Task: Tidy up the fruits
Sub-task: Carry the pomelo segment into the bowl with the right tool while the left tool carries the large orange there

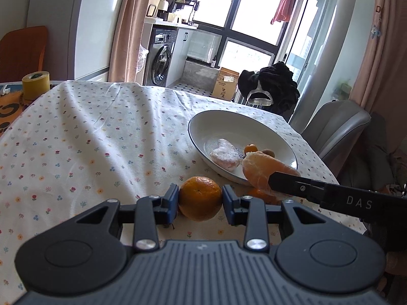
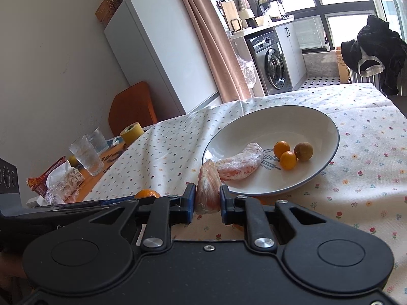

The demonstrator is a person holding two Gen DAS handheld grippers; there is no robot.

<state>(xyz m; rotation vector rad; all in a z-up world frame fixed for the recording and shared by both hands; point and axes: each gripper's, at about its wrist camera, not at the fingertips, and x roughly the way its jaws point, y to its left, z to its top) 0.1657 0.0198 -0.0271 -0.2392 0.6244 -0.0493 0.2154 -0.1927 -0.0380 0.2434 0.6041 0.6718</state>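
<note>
Right wrist view first, since that's where the step in hand is seen best: the right gripper [image 2: 207, 202] is clamped on a peeled citrus segment [image 2: 207, 193], held upright just short of the near rim of the white bowl [image 2: 328, 124]. For a clean drop, the segment should probably be carried over the rim and lowered next to the plastic-wrapped segment [image 2: 241, 162] before the jaws are let go, and not squeezed harder, since peeled flesh looks soft and would likely be crushed or dripped on the floral tablecloth [image 2: 356, 178]. The rim could get knocked if the approach is kept too low.

Over on the left wrist view, the left gripper [image 1: 200, 199] is closed around a whole mandarin [image 1: 200, 198], which looks to be resting on the cloth just in front of the bowl. It's best kept out of the way until the right side is cleared.

Counts, big to small:
- 1 bowl
- 2 drinking glasses [image 2: 86, 156] at the far left
- 1 roll of yellow tape [image 2: 134, 131]
- 1 whole mandarin
- 2 citrus segments (one wrapped, one gripped)
- 2 kumquats [image 2: 281, 148] in the bowl
- 1 brownish longan-like fruit [image 2: 303, 151] touching them
</note>
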